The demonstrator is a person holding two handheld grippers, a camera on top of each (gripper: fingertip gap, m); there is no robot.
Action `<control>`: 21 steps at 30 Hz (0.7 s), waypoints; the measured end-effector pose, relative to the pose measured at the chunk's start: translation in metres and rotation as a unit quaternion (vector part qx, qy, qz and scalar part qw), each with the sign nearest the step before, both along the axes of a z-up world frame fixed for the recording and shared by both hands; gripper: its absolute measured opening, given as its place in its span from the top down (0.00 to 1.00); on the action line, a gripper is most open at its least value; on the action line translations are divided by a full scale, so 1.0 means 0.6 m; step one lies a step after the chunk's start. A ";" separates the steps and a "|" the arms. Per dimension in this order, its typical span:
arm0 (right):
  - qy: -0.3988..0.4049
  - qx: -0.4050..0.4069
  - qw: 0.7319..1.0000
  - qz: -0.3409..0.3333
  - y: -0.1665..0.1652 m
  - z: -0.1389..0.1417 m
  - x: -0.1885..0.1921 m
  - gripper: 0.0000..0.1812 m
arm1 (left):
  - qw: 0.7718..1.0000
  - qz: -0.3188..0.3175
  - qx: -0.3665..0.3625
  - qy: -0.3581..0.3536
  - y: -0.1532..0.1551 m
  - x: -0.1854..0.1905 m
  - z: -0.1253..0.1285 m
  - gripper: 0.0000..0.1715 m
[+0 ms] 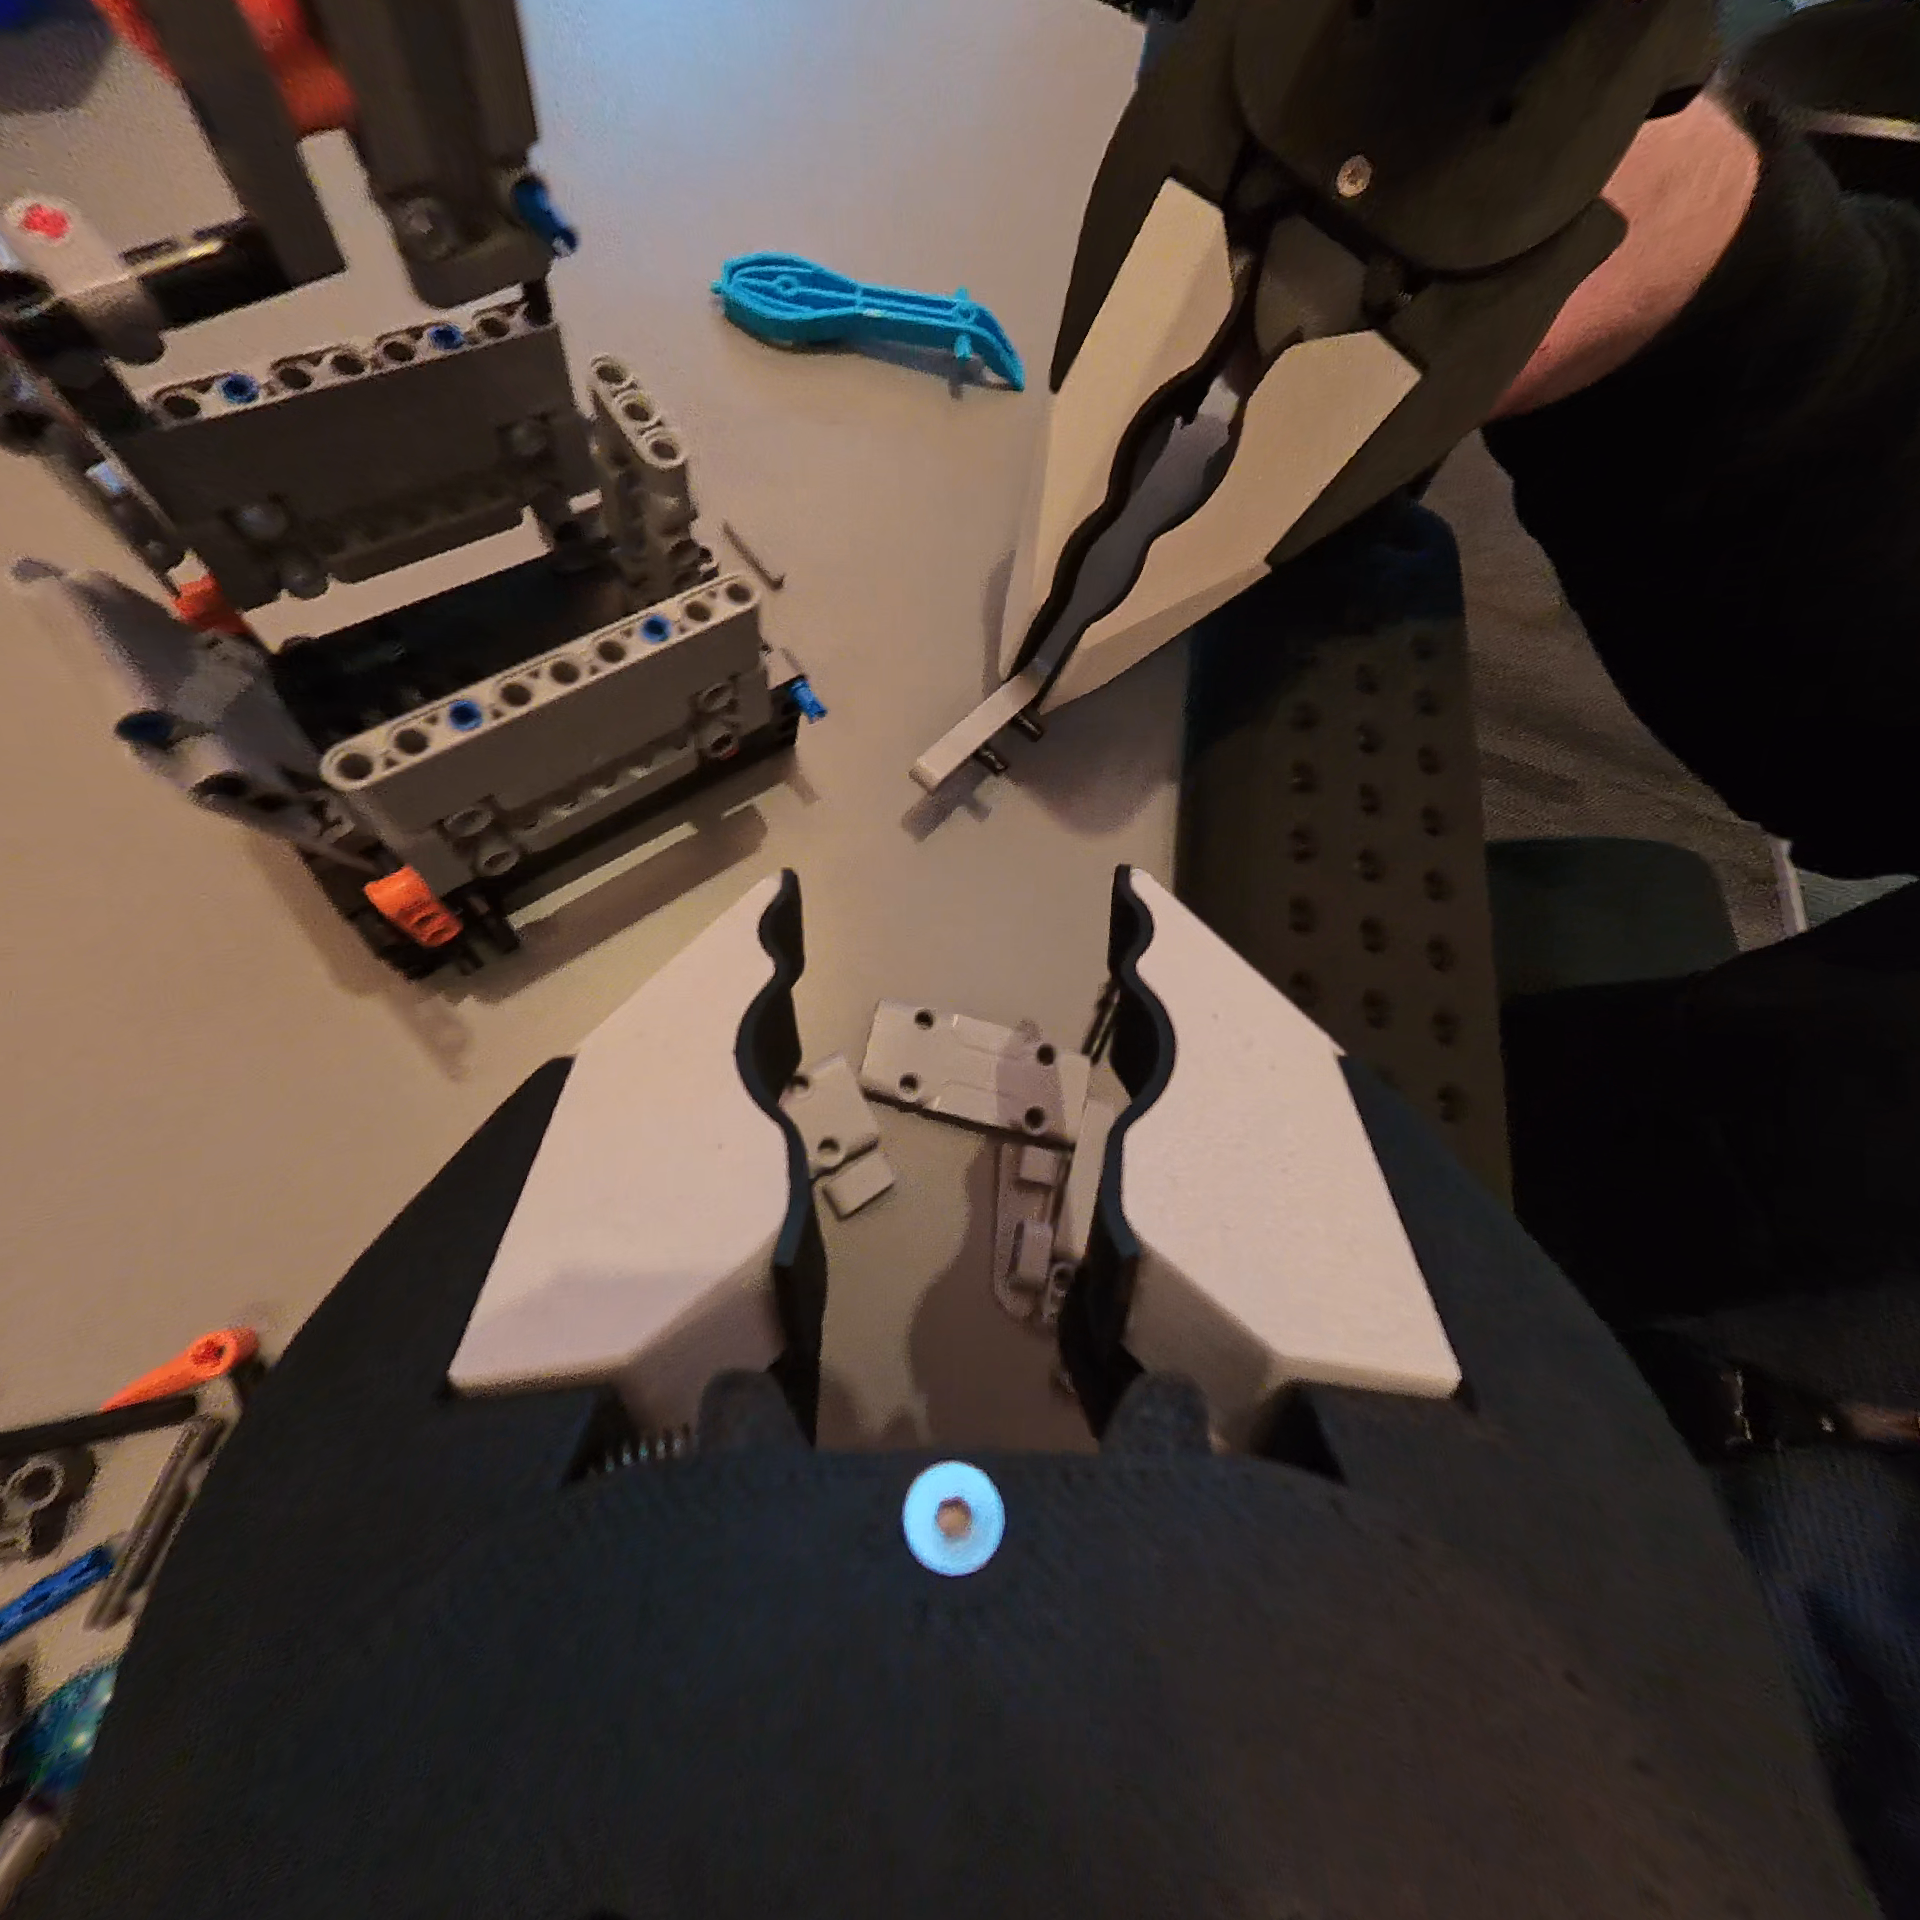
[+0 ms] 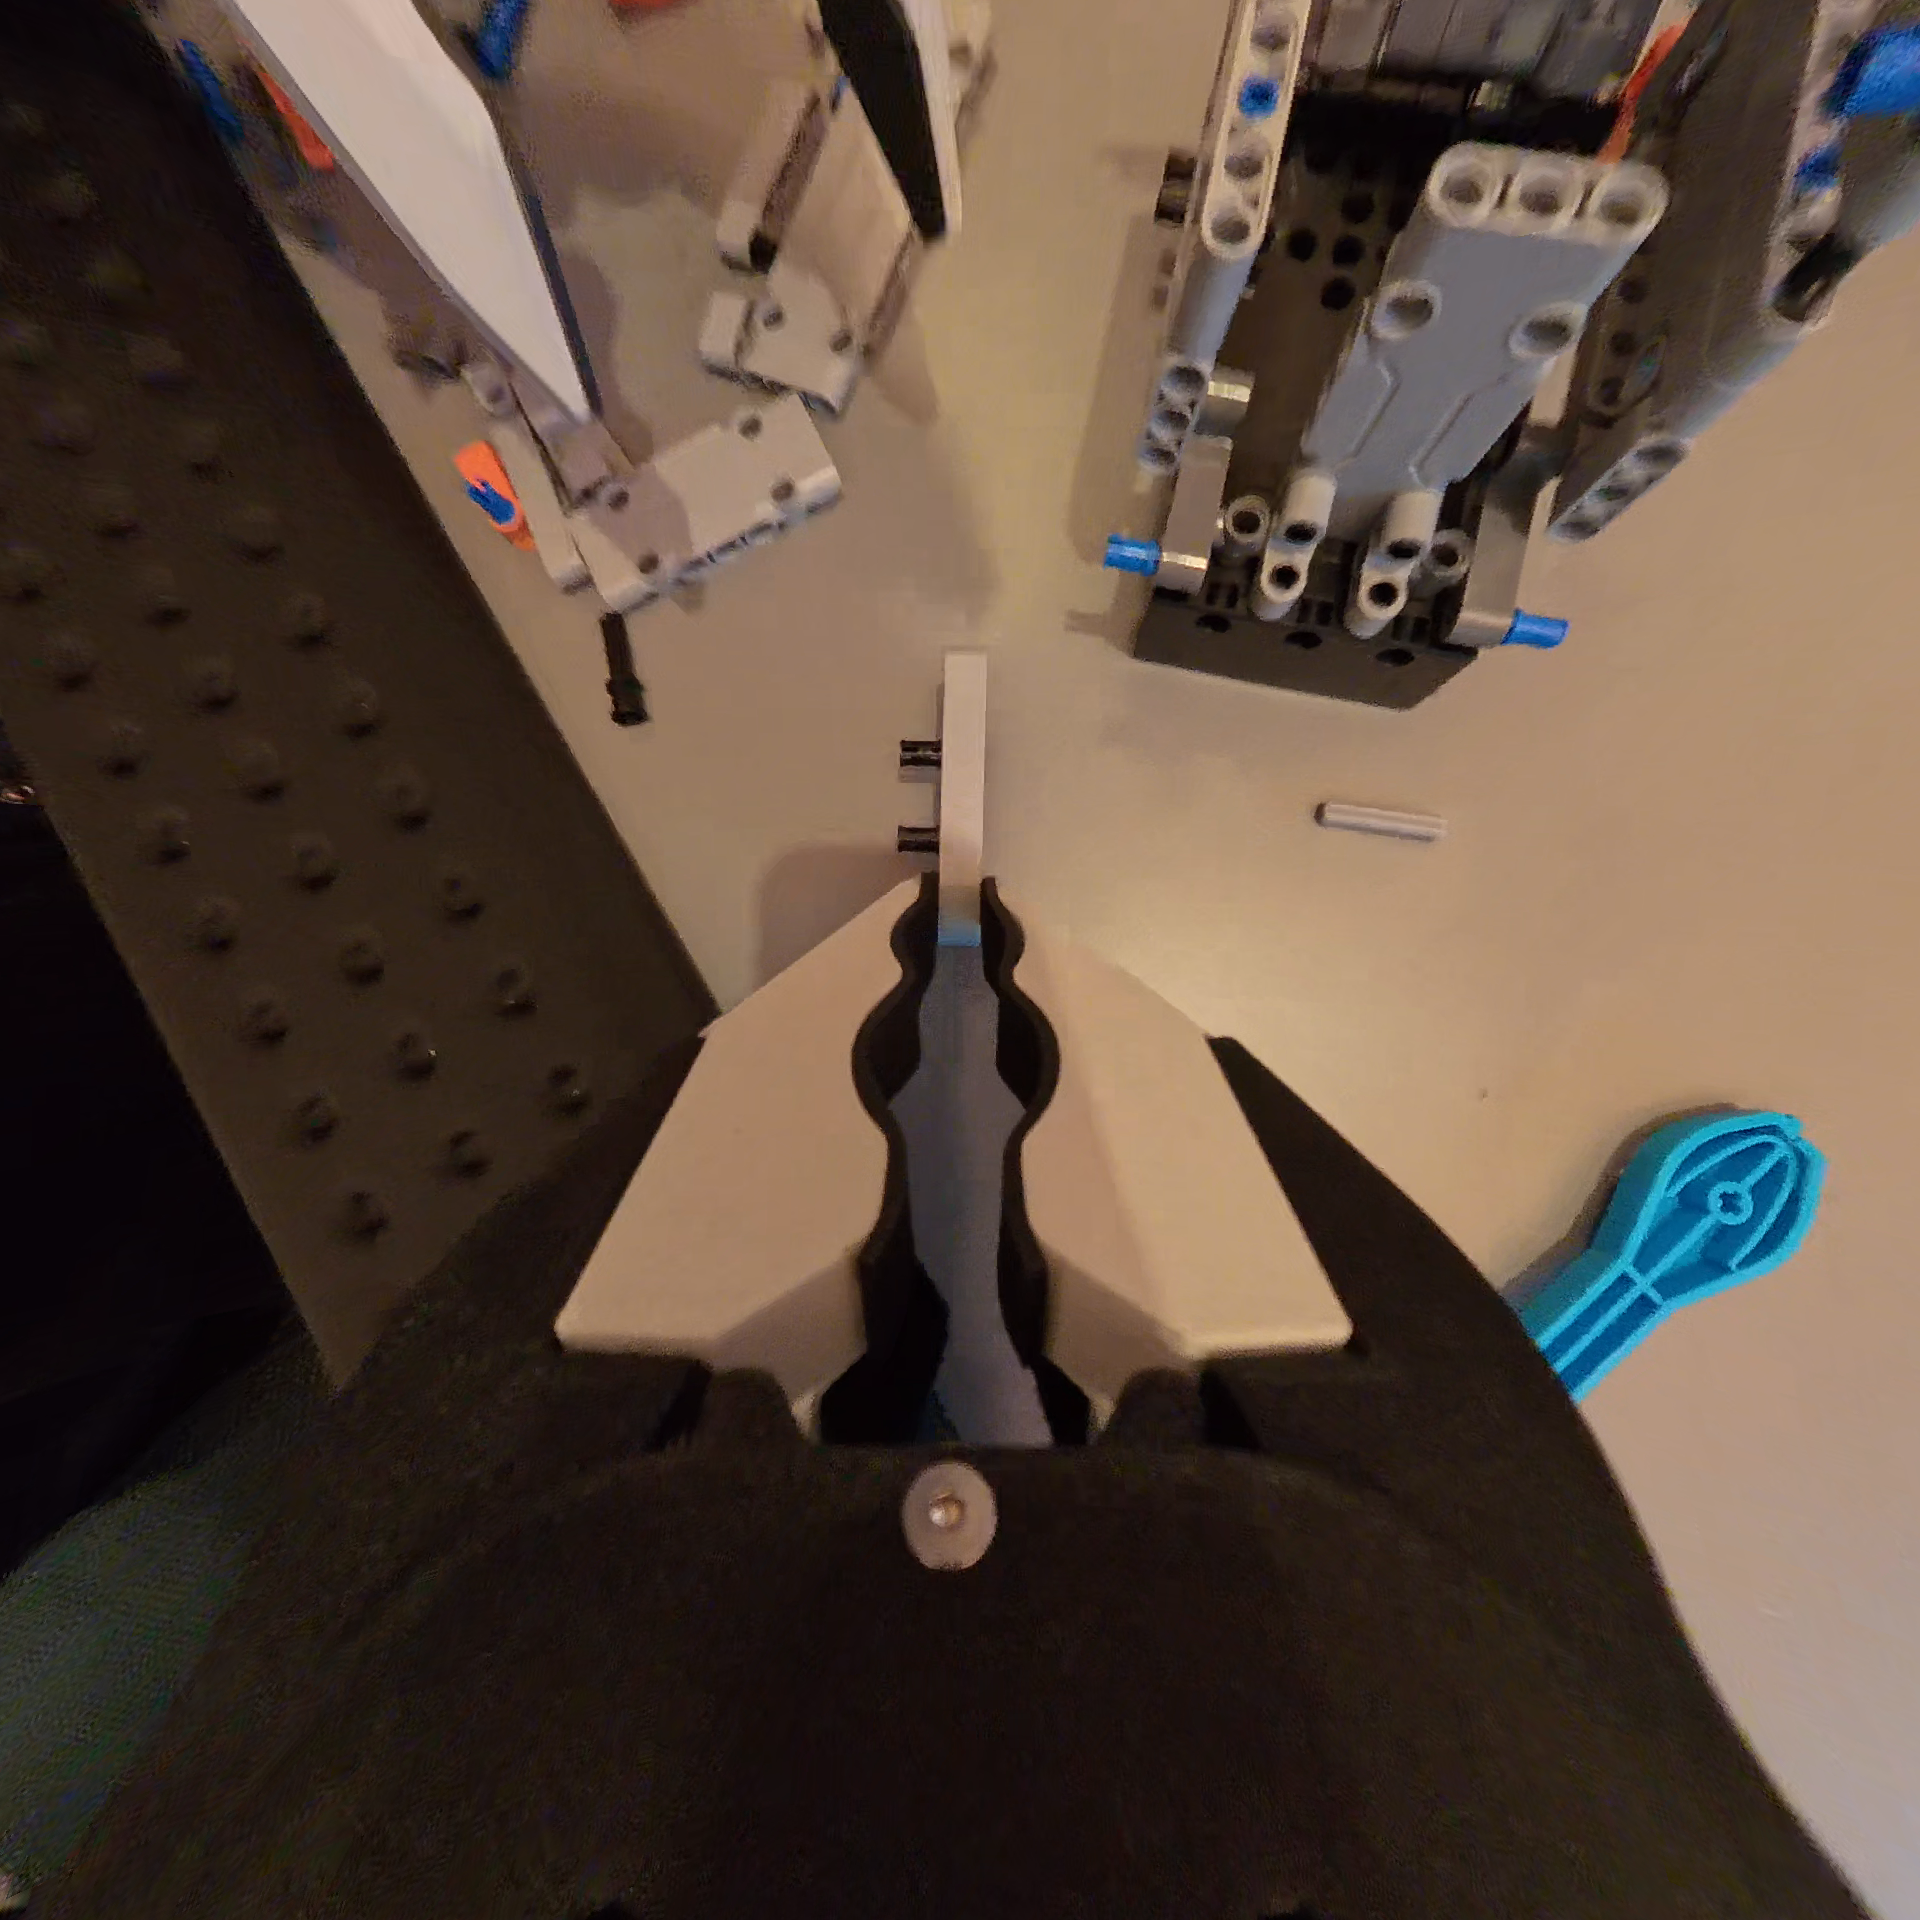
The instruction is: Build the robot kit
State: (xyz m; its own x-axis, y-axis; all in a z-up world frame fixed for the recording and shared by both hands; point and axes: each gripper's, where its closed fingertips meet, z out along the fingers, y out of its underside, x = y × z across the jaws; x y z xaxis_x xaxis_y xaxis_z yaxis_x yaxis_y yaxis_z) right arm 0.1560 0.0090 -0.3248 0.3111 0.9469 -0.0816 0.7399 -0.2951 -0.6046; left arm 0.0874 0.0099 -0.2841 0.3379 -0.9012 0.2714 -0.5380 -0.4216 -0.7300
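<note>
My right gripper (image 2: 954,883) is shut on a thin light grey beam (image 2: 963,769) with two black pins on its left side, held edge-on just above the pale table (image 2: 1195,935). The left wrist view shows the same gripper (image 1: 1023,686) pinching that beam (image 1: 961,743). My left gripper (image 1: 956,883) is open above several flat grey panel pieces (image 1: 966,1060) lying on the table; its pads do not press on them. A grey and black beam-and-pin model (image 1: 540,717) stands left of it, and it also shows in the right wrist view (image 2: 1382,436).
A turquoise plastic tool (image 1: 873,317) lies at the back; it also shows in the right wrist view (image 2: 1683,1247). A dark studded mat (image 1: 1351,831) borders the table. A loose black pin (image 2: 623,665) and grey axle (image 2: 1380,820) lie nearby. A person's arm (image 1: 1714,364) holds the right gripper. Tip to tip, the grippers are about 9 cm apart.
</note>
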 end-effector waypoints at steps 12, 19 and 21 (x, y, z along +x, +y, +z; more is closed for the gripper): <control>0.041 0.360 0.931 0.039 -0.012 0.133 -0.046 0.97 | 0.989 -0.008 -0.006 -0.150 -0.018 0.033 0.084 0.75; 0.022 0.457 0.888 0.041 -0.022 0.167 -0.061 0.97 | 0.982 -0.031 -0.017 -0.188 -0.037 0.038 0.097 0.94; 0.015 0.474 0.879 0.044 -0.023 0.172 -0.067 0.97 | 0.979 -0.035 -0.014 -0.200 -0.040 0.033 0.105 0.97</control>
